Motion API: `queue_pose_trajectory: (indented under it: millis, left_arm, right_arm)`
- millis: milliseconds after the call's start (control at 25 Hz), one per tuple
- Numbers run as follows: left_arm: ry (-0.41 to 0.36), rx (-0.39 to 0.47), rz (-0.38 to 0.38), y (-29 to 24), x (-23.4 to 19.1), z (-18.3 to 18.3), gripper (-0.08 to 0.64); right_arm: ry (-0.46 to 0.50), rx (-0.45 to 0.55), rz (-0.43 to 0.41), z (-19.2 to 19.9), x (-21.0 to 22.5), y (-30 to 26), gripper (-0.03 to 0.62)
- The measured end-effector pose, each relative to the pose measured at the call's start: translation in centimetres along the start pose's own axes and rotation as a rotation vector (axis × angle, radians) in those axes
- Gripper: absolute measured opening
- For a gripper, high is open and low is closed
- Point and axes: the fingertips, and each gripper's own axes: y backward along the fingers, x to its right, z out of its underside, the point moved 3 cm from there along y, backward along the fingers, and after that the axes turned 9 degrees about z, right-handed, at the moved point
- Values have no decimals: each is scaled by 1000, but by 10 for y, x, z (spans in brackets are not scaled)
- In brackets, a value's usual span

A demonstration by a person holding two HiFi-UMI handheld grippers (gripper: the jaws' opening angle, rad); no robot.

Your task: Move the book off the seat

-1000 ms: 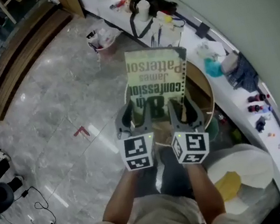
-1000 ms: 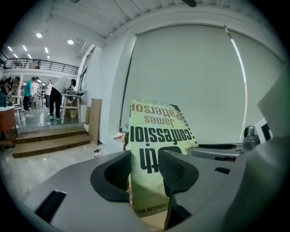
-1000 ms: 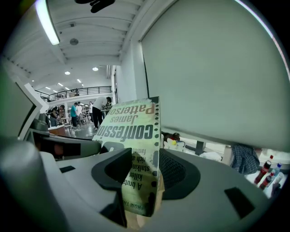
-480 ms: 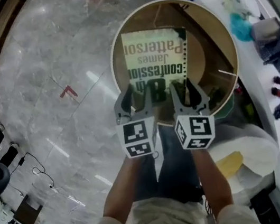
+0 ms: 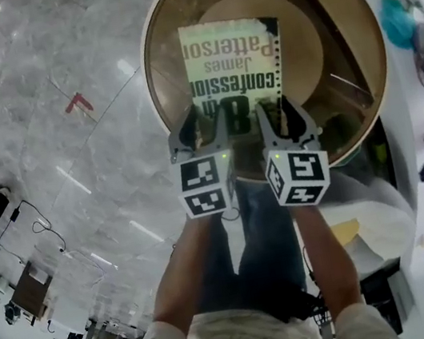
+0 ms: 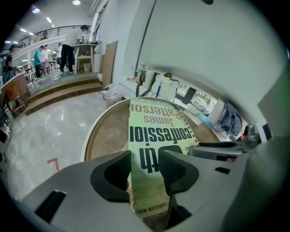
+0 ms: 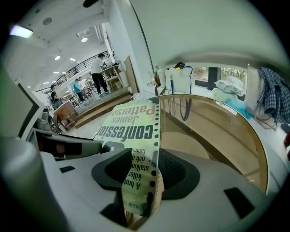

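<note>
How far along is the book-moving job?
Done: the book is lifted, its near edge clamped by the left gripper and the right gripper. In hand: it is held over the round table. Left: probably setting it down and letting go. No seat is in view.

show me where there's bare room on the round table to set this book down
The round table looks bare: a strip between the book and the left rim, a wider stretch to its right. The grey floor beside it is open too. The white counter along the wall is cluttered.
</note>
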Motion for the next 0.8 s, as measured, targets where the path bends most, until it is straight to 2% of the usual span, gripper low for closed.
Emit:
queue_pose_trajectory:
  millis: [320, 480, 680, 800]
  left_arm:
    - [12, -33, 6, -12, 0, 7, 193]
    - [18, -38, -3, -11, 1, 7, 195]
    - [-7, -41, -20, 2, 4, -2, 195]
    - [-43, -1, -24, 23, 13, -22, 195]
  right_arm:
    - [-22, -31, -11, 9, 7, -10, 186]
    - [8, -21, 14, 6, 7, -8, 186]
    - [16, 30, 51, -15, 7, 6, 187]
    - [37, 83, 54, -41, 1, 27, 187]
